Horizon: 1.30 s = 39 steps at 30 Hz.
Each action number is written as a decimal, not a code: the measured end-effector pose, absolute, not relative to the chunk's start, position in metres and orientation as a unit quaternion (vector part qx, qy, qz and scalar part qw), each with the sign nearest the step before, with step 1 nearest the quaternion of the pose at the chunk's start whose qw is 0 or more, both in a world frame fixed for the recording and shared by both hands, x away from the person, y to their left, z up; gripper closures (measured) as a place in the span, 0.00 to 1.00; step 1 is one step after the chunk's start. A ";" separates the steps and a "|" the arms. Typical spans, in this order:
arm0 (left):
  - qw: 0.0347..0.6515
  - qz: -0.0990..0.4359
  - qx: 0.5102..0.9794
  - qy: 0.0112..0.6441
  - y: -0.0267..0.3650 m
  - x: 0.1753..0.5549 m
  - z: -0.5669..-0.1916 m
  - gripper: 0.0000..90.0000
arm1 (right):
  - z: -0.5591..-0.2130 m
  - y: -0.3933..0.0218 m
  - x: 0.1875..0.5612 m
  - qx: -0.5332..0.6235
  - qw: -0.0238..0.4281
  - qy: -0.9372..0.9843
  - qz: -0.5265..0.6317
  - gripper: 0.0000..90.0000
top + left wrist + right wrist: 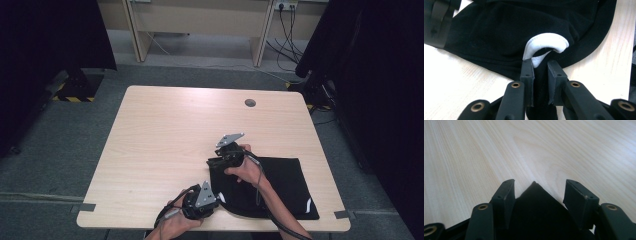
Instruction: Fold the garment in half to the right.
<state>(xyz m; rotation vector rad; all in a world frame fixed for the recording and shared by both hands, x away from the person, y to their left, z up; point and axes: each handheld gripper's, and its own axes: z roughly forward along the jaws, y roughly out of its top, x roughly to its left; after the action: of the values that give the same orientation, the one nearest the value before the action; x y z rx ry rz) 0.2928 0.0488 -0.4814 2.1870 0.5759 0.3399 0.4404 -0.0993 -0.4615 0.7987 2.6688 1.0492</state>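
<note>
A black garment (285, 182) lies flat on the near right part of the light wooden table (165, 135). My left gripper (218, 198) is at the garment's near left edge. In the left gripper view it (540, 64) is shut on a fold of the black garment (499, 32), just below a curled white band (546, 42). My right gripper (216, 161) is at the garment's far left corner. In the right gripper view its jaws (539, 185) stand apart around the pointed black corner (536, 205), with a gap beside the right finger (576, 195).
A round cable hole (250, 103) sits near the table's far edge. Grey tape marks (86, 207) lie at the front corners. Dark curtains hang on both sides and a desk (200, 20) stands behind. A black strap (439, 22) lies beside the garment.
</note>
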 end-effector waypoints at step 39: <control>0.483 0.164 0.847 0.148 0.013 0.308 -0.384 0.89 | -0.366 -0.177 0.417 0.260 0.143 0.823 0.485 0.95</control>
<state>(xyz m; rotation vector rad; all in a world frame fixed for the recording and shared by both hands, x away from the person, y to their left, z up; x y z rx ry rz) 0.3076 0.0135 -0.3844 2.0650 0.3601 0.3988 0.4172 -0.1766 -0.3659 0.7486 2.3731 1.3980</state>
